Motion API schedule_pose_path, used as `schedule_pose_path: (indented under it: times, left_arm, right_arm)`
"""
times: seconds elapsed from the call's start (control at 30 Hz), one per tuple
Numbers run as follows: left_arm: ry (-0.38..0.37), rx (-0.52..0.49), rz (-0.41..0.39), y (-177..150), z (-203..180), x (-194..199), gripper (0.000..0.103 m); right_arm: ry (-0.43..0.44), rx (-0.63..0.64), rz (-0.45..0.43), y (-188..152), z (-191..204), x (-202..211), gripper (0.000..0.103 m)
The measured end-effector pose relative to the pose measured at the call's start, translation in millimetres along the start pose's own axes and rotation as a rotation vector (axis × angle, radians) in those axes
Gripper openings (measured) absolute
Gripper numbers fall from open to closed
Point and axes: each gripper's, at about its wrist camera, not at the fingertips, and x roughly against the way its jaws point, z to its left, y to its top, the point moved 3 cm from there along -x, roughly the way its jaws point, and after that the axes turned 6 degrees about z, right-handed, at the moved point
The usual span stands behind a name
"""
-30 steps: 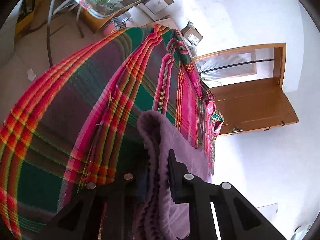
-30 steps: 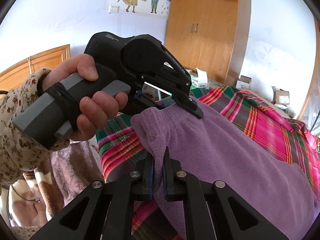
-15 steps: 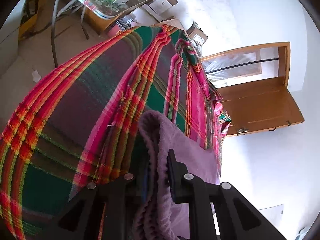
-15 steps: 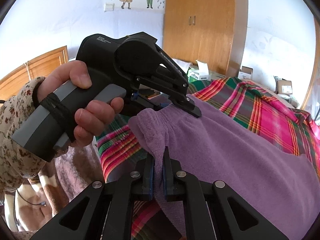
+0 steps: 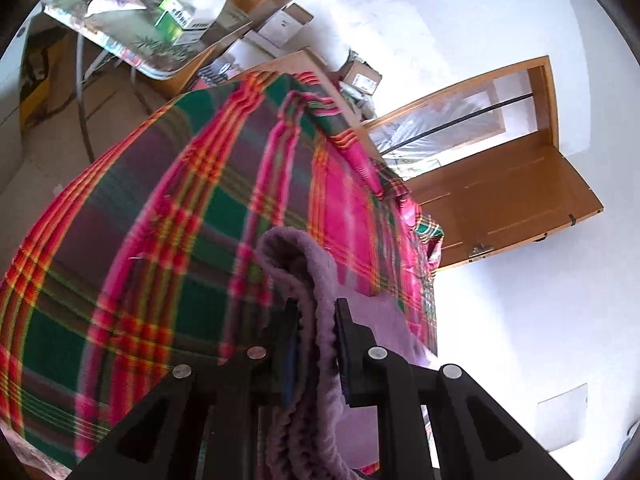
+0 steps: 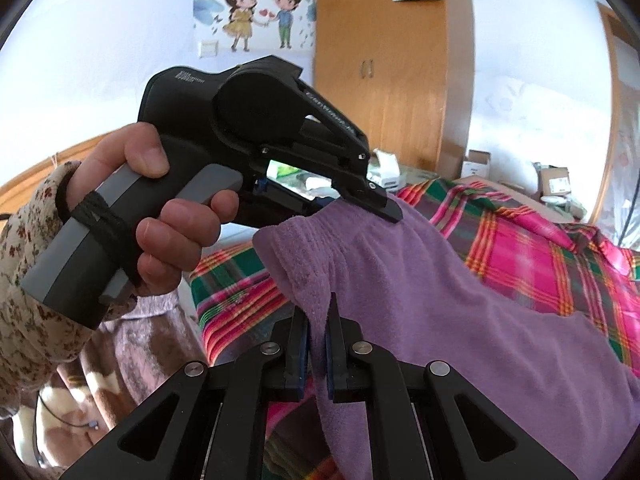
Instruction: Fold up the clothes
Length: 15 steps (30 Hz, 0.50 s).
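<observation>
In the left wrist view, a ribbed edge of a purple fleece garment is being pinched between the narrowed fingers of the left gripper; beyond the fingertips a plaid blanket is being seen, with a wooden door beyond it to the right. A green and white box is lying on a table far ahead, its print unreadable.

In the right wrist view, the same garment is being clamped between the nearly closed fingers of the right gripper. Only here is the left gripper being shown from outside, gripped by a hand in a floral sleeve, biting the cloth ahead of the fingertips. Its moulded lettering is too blurred to read. A cartoon couple sticker is being seen on the wall, beside a wooden wardrobe.
</observation>
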Motion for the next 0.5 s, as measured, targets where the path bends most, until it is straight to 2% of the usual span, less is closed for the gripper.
schedule_pose_path:
  times: [0.5]
  left_arm:
    - [-0.064, -0.133, 0.065, -4.9, -83.8, -35.4, 0.017]
  right_arm:
    - [-0.047, -0.176, -0.109, -6.3, -57.0, 61.8, 0.007]
